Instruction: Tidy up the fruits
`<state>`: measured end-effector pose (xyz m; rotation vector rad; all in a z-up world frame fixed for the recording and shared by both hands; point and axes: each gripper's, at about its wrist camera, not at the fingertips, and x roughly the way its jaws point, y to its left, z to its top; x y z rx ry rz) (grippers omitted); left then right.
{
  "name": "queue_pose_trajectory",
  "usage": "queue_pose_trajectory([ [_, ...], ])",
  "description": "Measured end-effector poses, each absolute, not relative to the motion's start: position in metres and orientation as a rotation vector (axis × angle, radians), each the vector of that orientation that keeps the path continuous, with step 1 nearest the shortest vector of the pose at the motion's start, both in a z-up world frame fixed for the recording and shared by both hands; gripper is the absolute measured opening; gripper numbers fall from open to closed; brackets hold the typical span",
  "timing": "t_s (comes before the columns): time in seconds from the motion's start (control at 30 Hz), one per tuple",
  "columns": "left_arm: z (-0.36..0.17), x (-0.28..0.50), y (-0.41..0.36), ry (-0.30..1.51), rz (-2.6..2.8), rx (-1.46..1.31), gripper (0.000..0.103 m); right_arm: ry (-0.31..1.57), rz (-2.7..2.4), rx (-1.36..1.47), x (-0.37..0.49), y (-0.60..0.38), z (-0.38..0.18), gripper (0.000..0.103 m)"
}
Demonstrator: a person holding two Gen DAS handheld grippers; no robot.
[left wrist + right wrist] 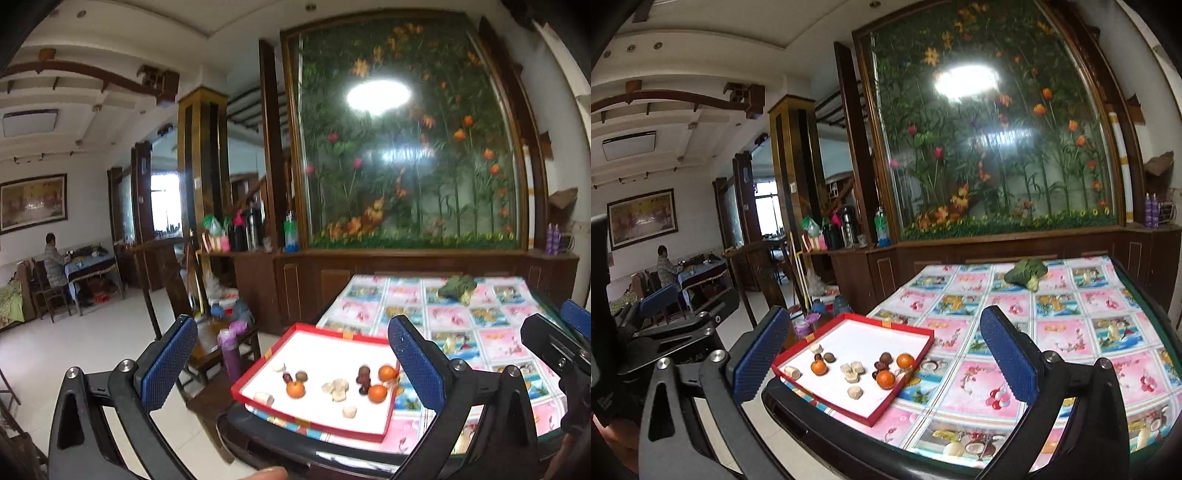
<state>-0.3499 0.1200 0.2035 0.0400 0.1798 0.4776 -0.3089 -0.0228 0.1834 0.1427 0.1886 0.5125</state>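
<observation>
Both grippers hover short of table's near edge, nothing grasped. Left gripper spread wide, empty; right gripper the same.

Tray at table's near-left corner holds fruits: three oranges, dark brown pieces, pale slices, all scattered. Greens near far edge.

Likely step: reach for first fruit. Advice: pick an isolated orange, descend straight, straddle it, avoid nudging neighbours, close gently.

No readable writing; faint mark on gripper body illegible.

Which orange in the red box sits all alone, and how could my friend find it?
Find the red tray on the near left corner of the flowery table. Two oranges sit close together by its right edge. The lone orange lies towards the left, beside a small brown nut.
</observation>
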Motion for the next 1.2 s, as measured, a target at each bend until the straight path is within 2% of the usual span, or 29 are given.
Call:
queue_pose_trajectory([
  [0.67, 0.198, -0.355, 0.131, 0.249, 0.446, 0.018, 0.103, 0.224, 0.538, 0.13, -0.308, -0.006, 0.176, 0.103],
  [1.2, 0.193, -0.365, 0.15, 0.231, 0.482, -0.054, 0.103, 0.254, 0.559, 0.072, -0.312, 0.023, 0.17, 0.103],
])
